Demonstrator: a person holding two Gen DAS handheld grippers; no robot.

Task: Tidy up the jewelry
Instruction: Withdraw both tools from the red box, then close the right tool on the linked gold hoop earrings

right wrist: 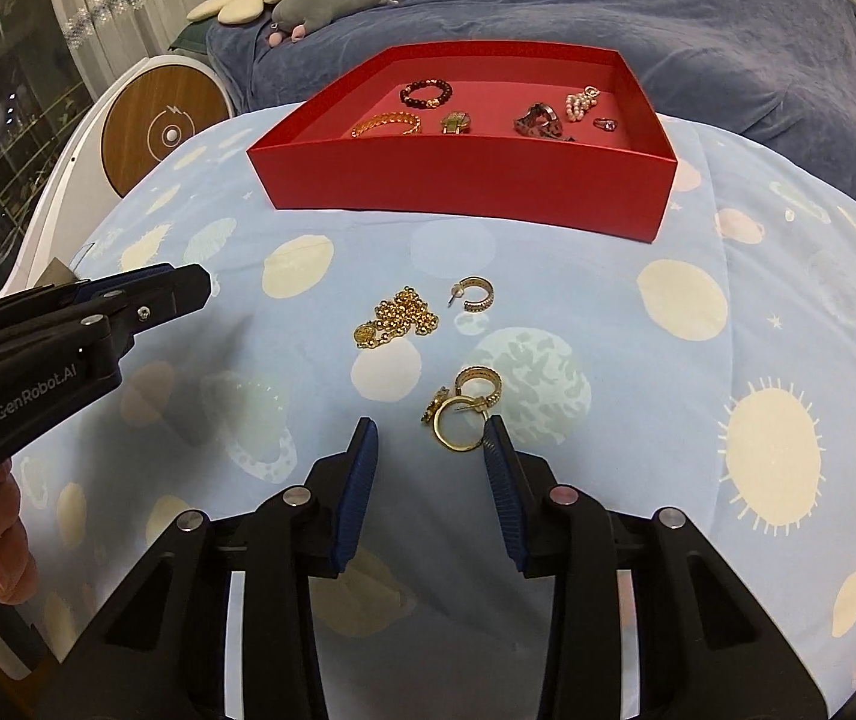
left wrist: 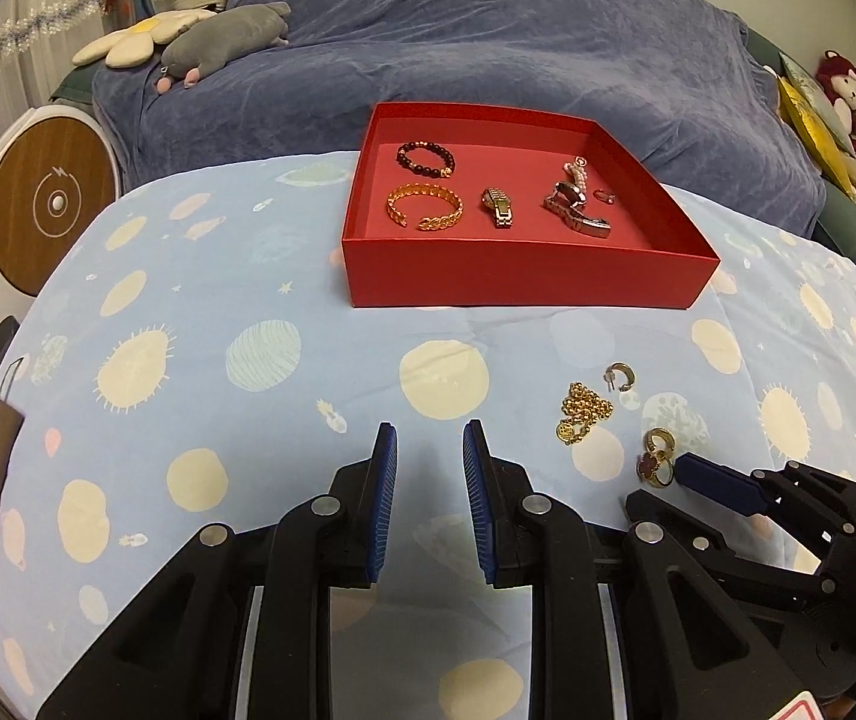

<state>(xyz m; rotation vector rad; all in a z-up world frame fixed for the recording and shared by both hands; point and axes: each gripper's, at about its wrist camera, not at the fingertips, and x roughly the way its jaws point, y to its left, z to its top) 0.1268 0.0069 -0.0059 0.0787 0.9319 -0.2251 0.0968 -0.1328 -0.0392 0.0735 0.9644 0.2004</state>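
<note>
A red box [left wrist: 524,276] [right wrist: 464,180] on the blue cloth holds a dark bead bracelet [left wrist: 426,158], a gold cuff [left wrist: 425,209], a small gold watch [left wrist: 498,206], a dark watch [left wrist: 575,211], pearls and a ring. Loose on the cloth lie a gold chain [right wrist: 398,317] [left wrist: 583,413], a gold hoop earring [right wrist: 476,294] [left wrist: 620,375] and a cluster of gold rings [right wrist: 464,414] [left wrist: 658,457]. My right gripper [right wrist: 431,438] is open, its right finger touching the ring cluster. My left gripper [left wrist: 430,444] is open and empty, left of the chain.
A blue-covered sofa [left wrist: 488,48] with plush toys [left wrist: 224,39] stands behind the table. A round wooden-faced device [left wrist: 50,204] sits at the left. The patterned cloth [left wrist: 248,360] covers the table.
</note>
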